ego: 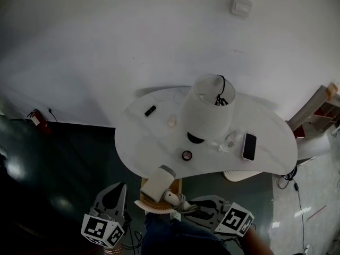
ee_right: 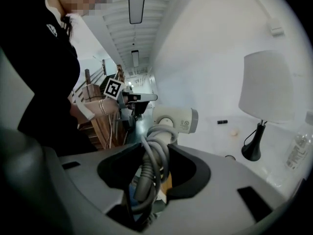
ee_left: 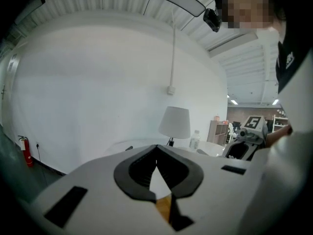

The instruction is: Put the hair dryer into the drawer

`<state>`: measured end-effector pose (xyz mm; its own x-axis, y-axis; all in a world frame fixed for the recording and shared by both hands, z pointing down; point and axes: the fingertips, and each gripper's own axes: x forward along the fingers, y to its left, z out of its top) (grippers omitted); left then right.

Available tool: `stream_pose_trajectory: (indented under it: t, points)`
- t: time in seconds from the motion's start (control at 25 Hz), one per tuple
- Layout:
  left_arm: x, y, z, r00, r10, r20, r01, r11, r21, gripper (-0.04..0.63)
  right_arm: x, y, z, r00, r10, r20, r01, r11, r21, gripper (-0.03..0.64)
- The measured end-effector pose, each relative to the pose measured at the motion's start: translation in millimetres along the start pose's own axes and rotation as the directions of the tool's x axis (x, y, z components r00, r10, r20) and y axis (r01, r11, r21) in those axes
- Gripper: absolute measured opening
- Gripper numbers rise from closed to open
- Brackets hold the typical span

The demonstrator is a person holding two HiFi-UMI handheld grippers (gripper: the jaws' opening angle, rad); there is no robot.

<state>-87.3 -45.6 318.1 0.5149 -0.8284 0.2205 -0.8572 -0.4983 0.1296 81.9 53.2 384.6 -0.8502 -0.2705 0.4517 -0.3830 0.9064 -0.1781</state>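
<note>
The white hair dryer (ego: 158, 184) hangs just off the near edge of the white table (ego: 138, 142), nozzle toward the table. My right gripper (ego: 179, 201) is shut on its handle, which is wrapped in grey cord. In the right gripper view, the dryer (ee_right: 177, 119) sticks out past the right gripper (ee_right: 155, 143). My left gripper (ego: 119, 189) hovers left of the dryer, apart from it. In the left gripper view, the tips of that left gripper (ee_left: 156, 147) meet with nothing held. A strip of brown wood (ego: 179, 185) and a white curved piece (ego: 154, 207) show under the dryer.
On the table stand a white lamp (ego: 208, 108), a clear bottle (ego: 229, 141), a phone (ego: 249, 146), a small black item (ego: 150, 110) and a round dark item (ego: 187, 155). A fire extinguisher (ego: 36, 118) stands by the wall at left, and shelving (ego: 319, 110) at right.
</note>
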Motion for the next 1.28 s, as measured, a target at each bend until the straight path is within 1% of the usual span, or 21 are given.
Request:
stream_pose_trajectory:
  t: [0.12, 0.28, 0.4, 0.48, 0.64, 0.84, 0.96, 1.28]
  points:
    - [7.3, -0.2, -1.4, 0.999, -0.039, -0.021, 0.040, 0.999, 0.015, 0.015, 5.2, 4.7, -13.3, 0.998, 0.018, -0.061, -0.018, 1.000, -0.006, 0.181]
    - [15.1, -1.8, 0.8, 0.995, -0.098, -0.033, 0.098, 0.995, 0.003, 0.015, 10.2, 11.3, -25.3, 0.992, 0.053, -0.116, -0.051, 0.999, 0.019, 0.181]
    - [20.8, -2.2, -0.7, 0.989, -0.137, -0.052, 0.138, 0.990, 0.017, 0.015, 13.0, 14.9, -32.6, 0.985, 0.071, -0.158, -0.066, 0.997, 0.034, 0.181]
    - [24.3, -0.6, -4.2, 0.984, -0.162, -0.073, 0.164, 0.986, 0.026, 0.015, 16.7, 15.3, -36.4, 0.981, 0.075, -0.177, -0.067, 0.996, 0.051, 0.181]
    - [30.9, 4.9, -15.8, 0.972, -0.209, -0.105, 0.212, 0.977, 0.020, 0.015, 24.9, 13.9, -42.0, 0.979, 0.072, -0.191, -0.054, 0.994, 0.099, 0.181]
    - [41.0, 9.8, -37.2, 0.951, -0.263, -0.164, 0.270, 0.963, 0.020, 0.015, 35.1, 9.7, -47.2, 0.970, 0.069, -0.231, -0.039, 0.991, 0.131, 0.181]
    - [46.3, 6.9, -43.9, 0.938, -0.297, -0.181, 0.306, 0.952, 0.024, 0.015, 40.7, 9.6, -51.3, 0.964, 0.069, -0.255, -0.031, 0.988, 0.151, 0.181]
    - [57.2, -15.7, -59.4, 0.889, -0.398, -0.225, 0.415, 0.910, 0.030, 0.015, 58.6, 11.0, -57.6, 0.942, 0.093, -0.324, -0.040, 0.985, 0.166, 0.181]
